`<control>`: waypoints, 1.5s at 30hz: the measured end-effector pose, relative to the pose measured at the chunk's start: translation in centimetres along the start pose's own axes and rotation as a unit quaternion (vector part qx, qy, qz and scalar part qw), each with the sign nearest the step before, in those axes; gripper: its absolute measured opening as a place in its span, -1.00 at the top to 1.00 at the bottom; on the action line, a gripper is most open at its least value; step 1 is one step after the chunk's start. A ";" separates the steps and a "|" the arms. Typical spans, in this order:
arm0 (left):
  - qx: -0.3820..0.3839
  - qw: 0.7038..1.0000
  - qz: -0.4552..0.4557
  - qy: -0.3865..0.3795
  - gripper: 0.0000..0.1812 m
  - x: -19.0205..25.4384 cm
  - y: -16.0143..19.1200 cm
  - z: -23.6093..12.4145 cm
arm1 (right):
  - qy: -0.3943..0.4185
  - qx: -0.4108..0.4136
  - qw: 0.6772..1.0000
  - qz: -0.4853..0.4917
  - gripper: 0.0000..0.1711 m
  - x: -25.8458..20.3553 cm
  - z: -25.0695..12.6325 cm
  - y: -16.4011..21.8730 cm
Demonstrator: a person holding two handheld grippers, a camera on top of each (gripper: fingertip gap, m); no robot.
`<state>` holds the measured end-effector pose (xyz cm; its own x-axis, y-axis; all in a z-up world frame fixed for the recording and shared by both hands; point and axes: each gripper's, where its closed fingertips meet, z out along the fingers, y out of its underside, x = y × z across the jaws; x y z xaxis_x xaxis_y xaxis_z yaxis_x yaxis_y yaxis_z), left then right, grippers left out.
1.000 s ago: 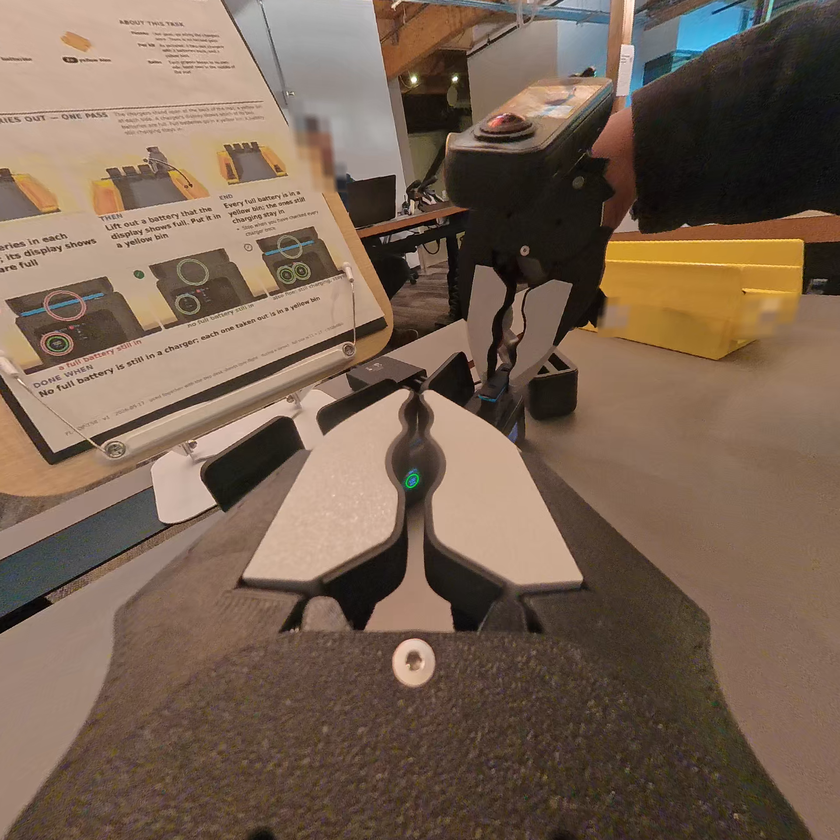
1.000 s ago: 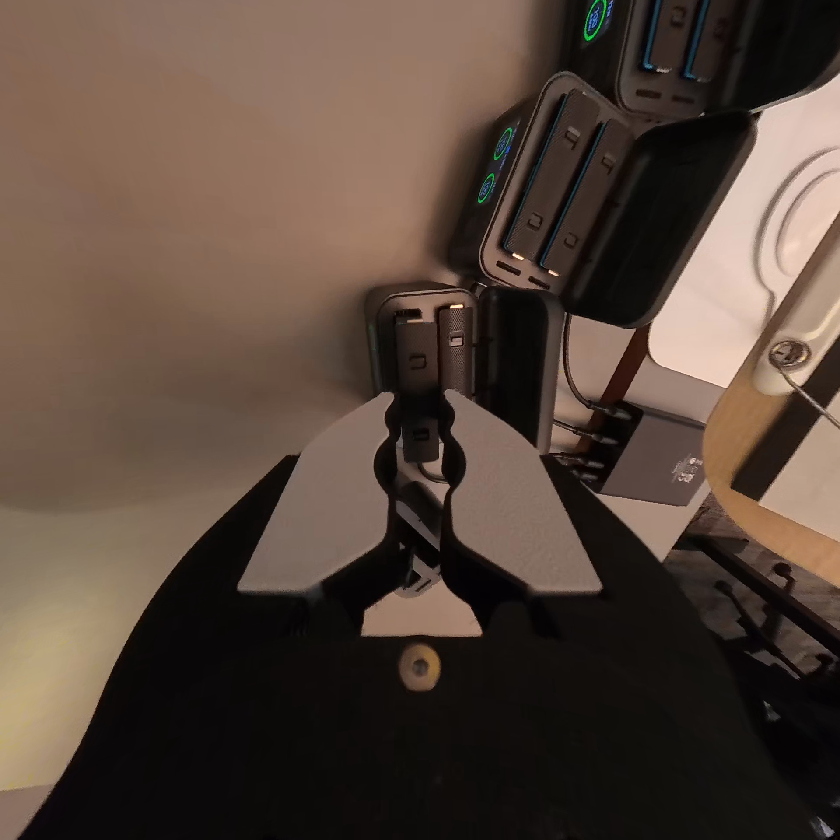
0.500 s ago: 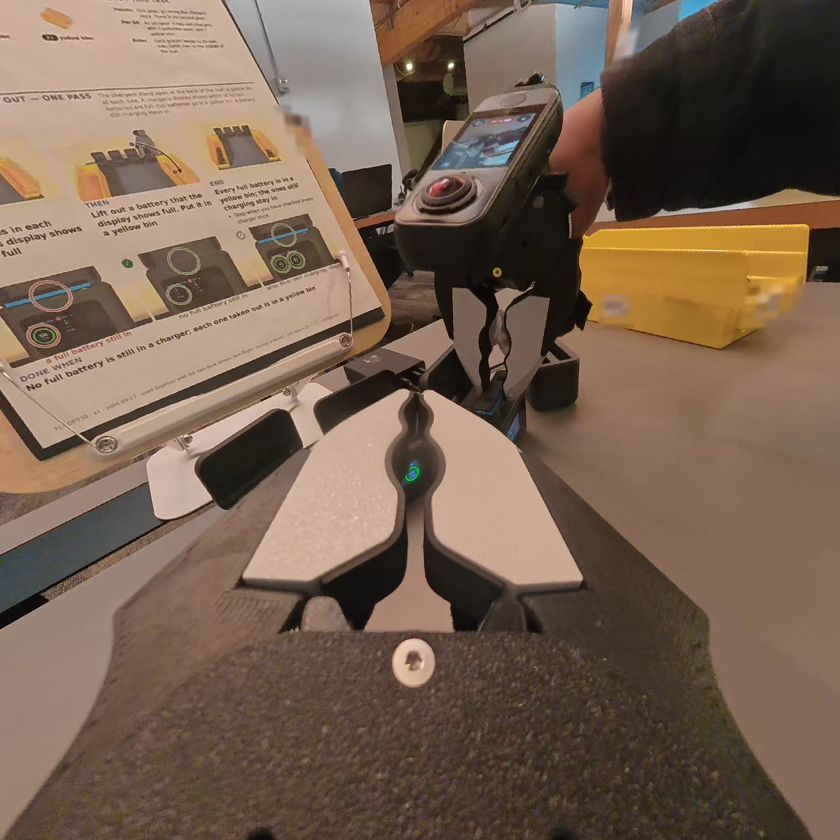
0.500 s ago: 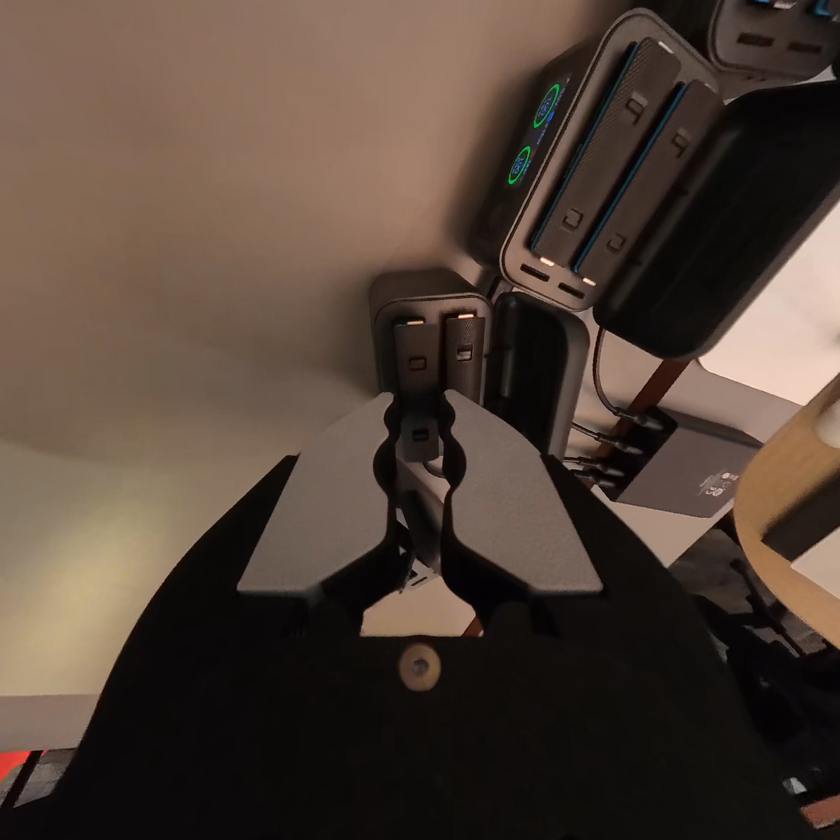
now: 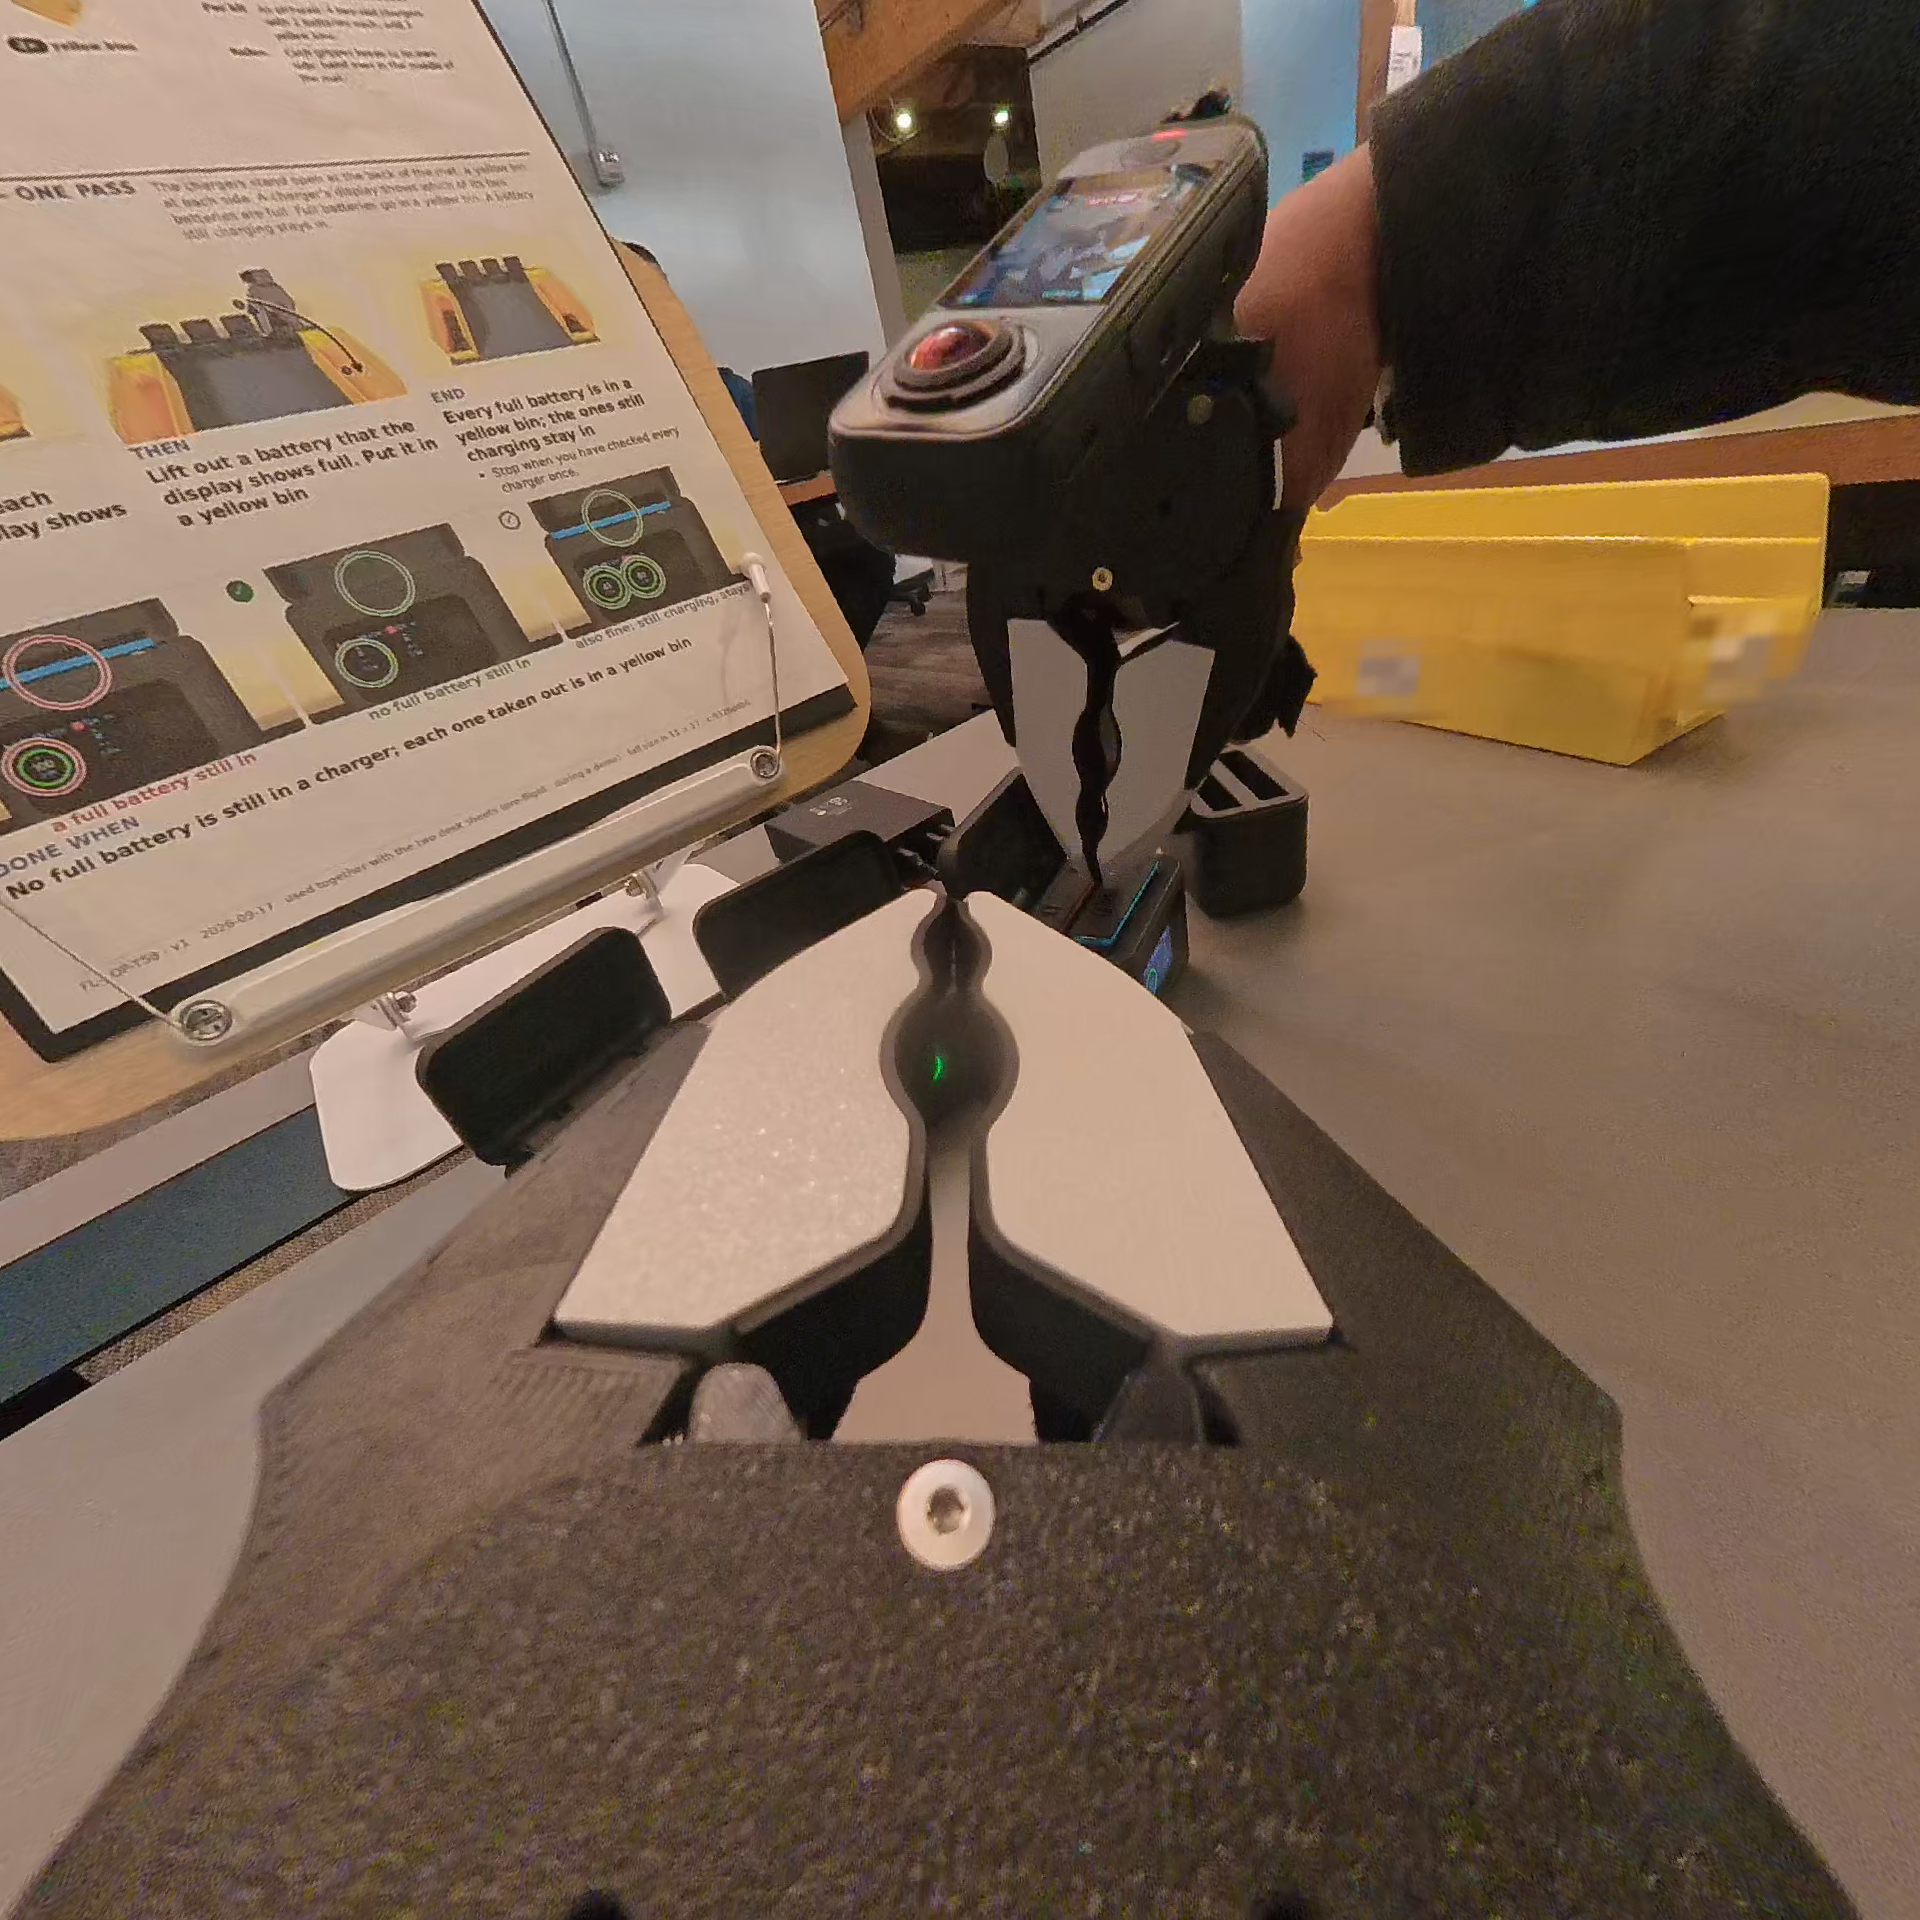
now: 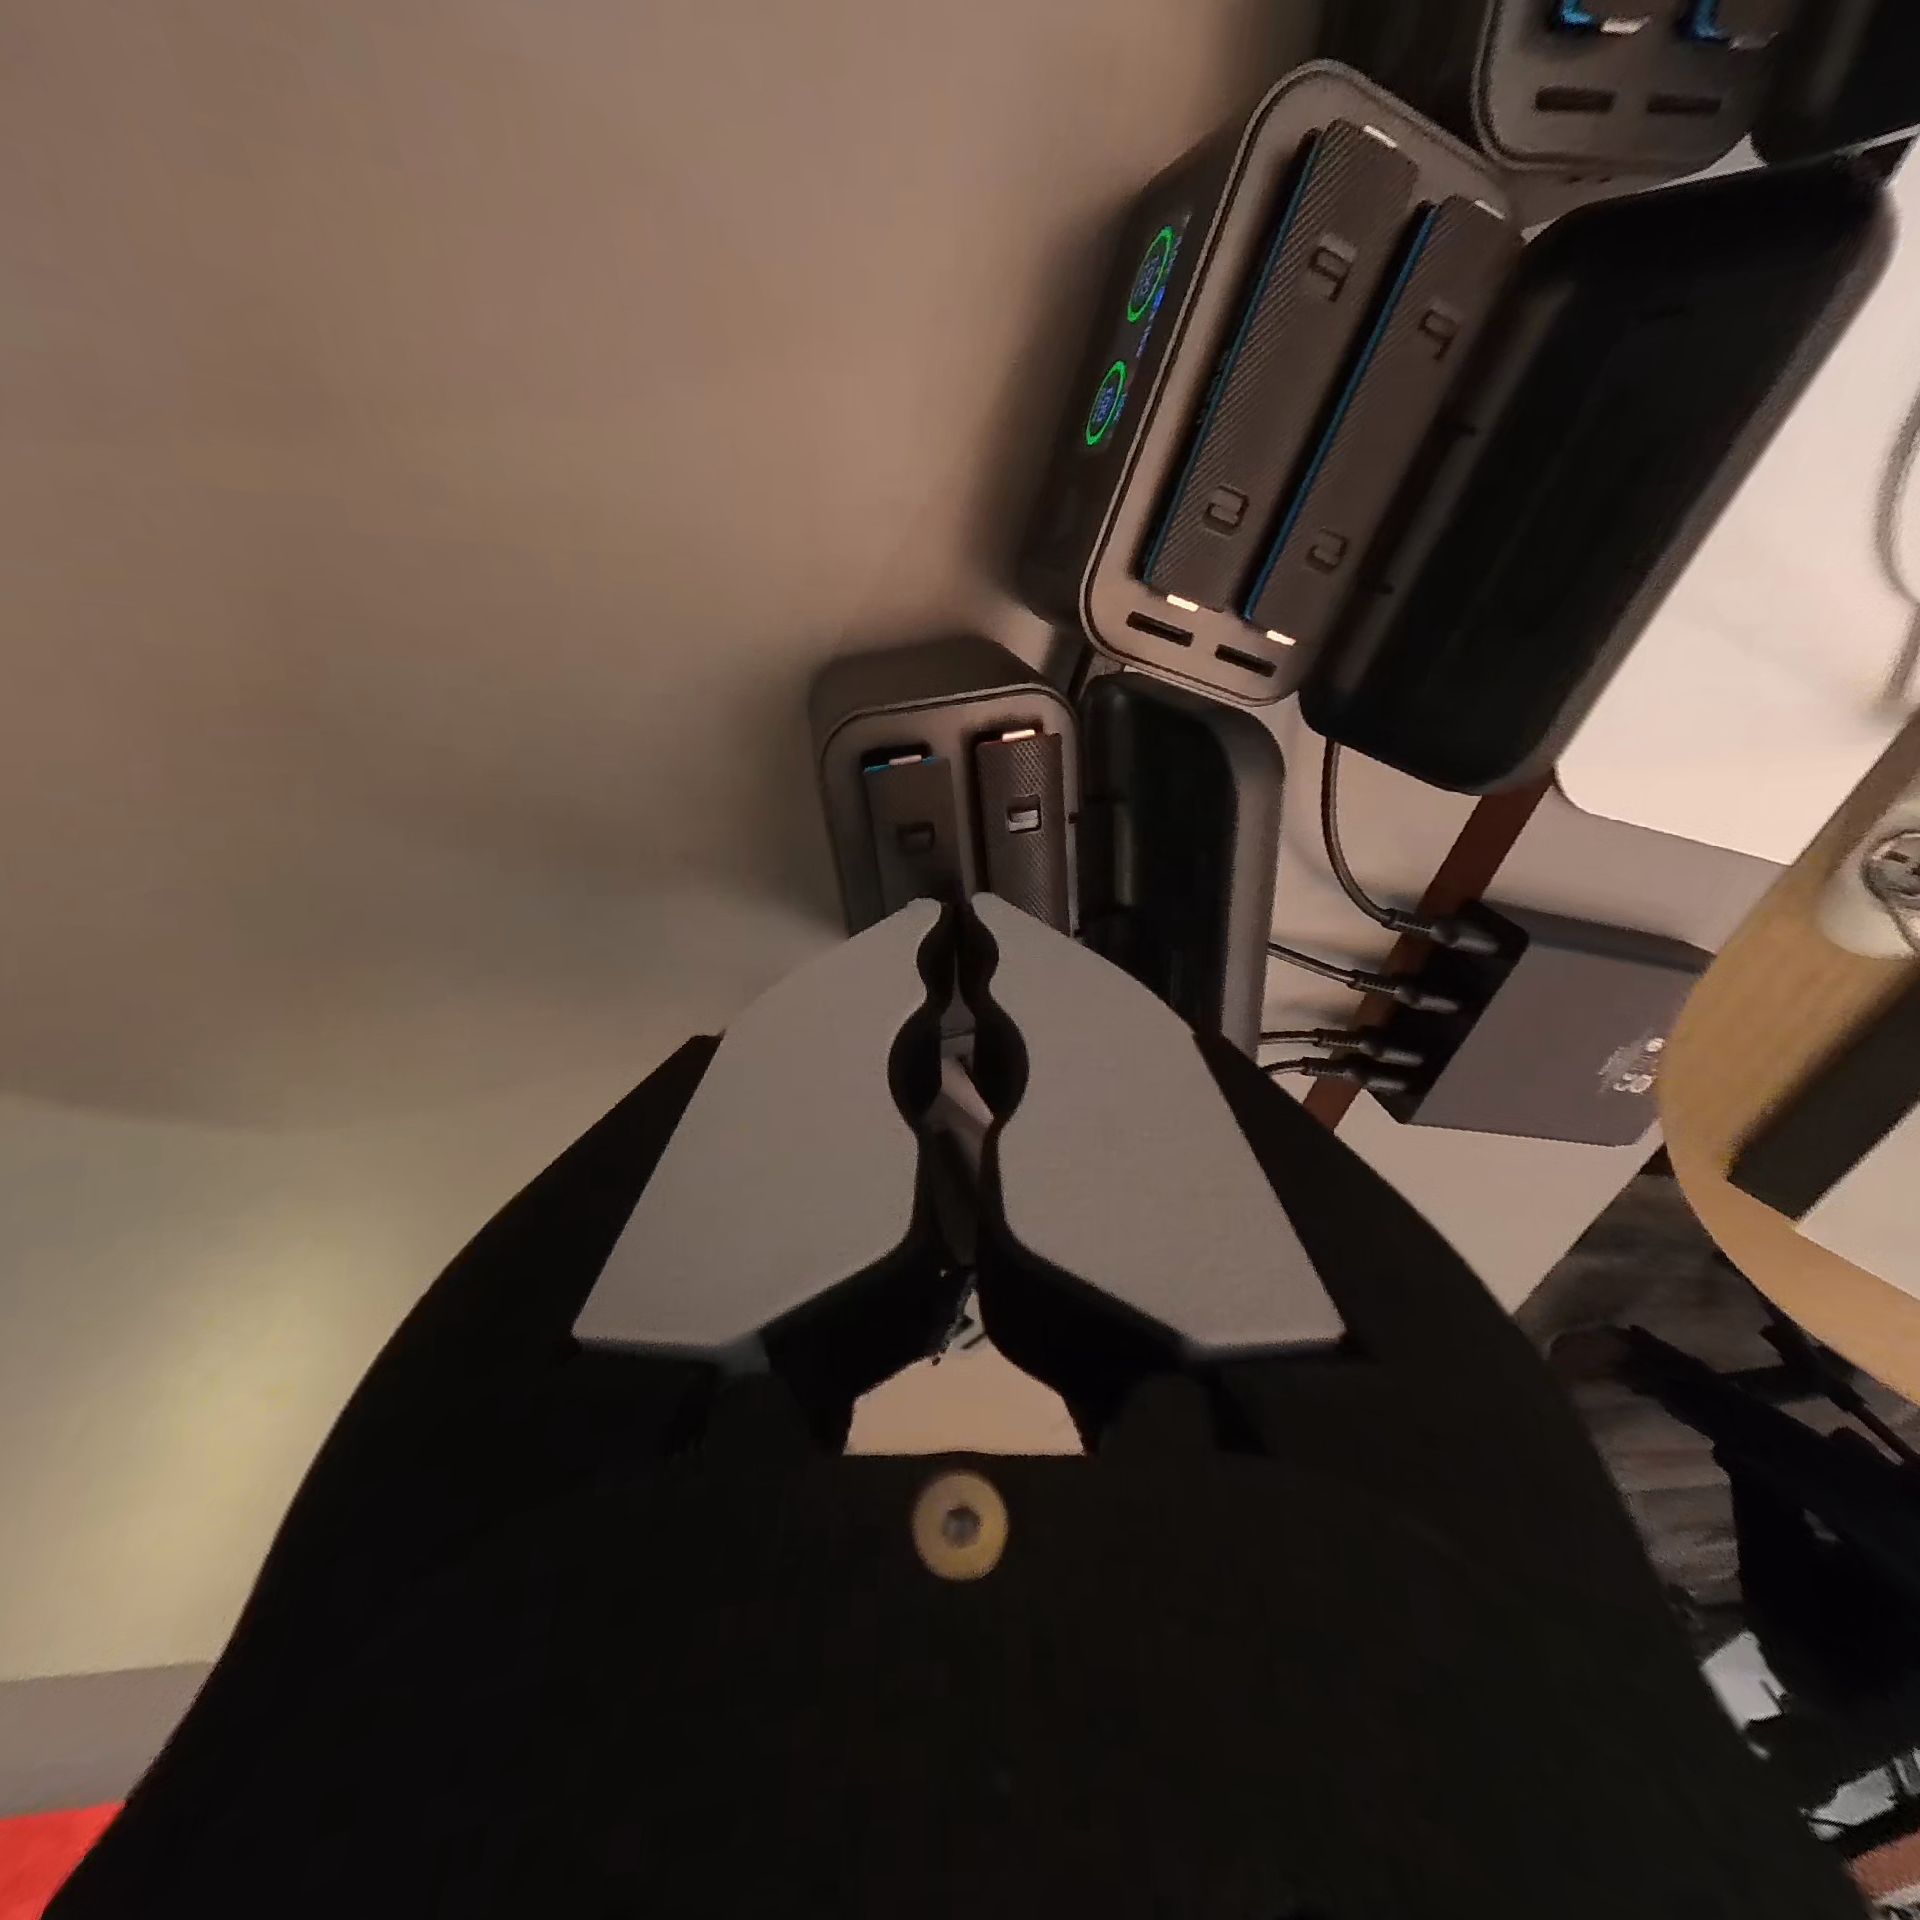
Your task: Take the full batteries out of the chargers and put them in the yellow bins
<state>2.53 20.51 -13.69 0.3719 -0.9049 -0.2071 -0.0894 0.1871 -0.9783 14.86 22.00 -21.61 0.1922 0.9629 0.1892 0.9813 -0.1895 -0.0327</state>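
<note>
On the far left stands an instruction sheet (image 5: 312,468) with printed text and small pictures, clipped on a wooden board (image 5: 727,416). The yellow bin (image 5: 1538,623) on the far right carries two labels, both blurred. The grey power hub (image 6: 1538,1039) has some tiny print (too small for us to read). The table (image 5: 1558,1039) is plain grey, and behind it we see an office room with wooden beams. The left gripper (image 5: 951,914) has its fingers pressed together on nothing, low over the table. Only the left wrist view shows the hand (image 5: 1309,343) that holds the right gripper (image 6: 956,914). Its fingers are also drawn together, and the tips meet at the near end of the left battery (image 6: 904,821), which sits in the open charger (image 6: 935,686) beside a second battery (image 6: 1023,821). Only the right wrist view shows the next charger (image 6: 1195,416) with two green rings (image 6: 1107,400) on its display.
</note>
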 end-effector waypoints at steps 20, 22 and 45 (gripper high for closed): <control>-0.008 1.000 0.000 -0.003 1.00 -0.2 0.5 0.0 | 0.039 0.028 0.999 0.024 1.00 -0.3 -0.8 -0.7; -0.007 1.000 -0.001 -0.006 1.00 -0.3 0.4 0.0 | 0.098 0.125 0.985 0.065 1.00 0.1 -3.5 -2.5; 0.032 0.997 0.026 -0.068 1.00 -7.8 -8.3 -5.8 | 0.426 0.489 0.583 0.489 1.00 -7.5 -12.4 6.2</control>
<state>-4.95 23.77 -3.94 0.4909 -0.8338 -0.2526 -0.0544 0.2601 -0.9641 19.41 11.23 -11.10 0.9992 -0.0377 0.0158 0.0171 0.0330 -0.9993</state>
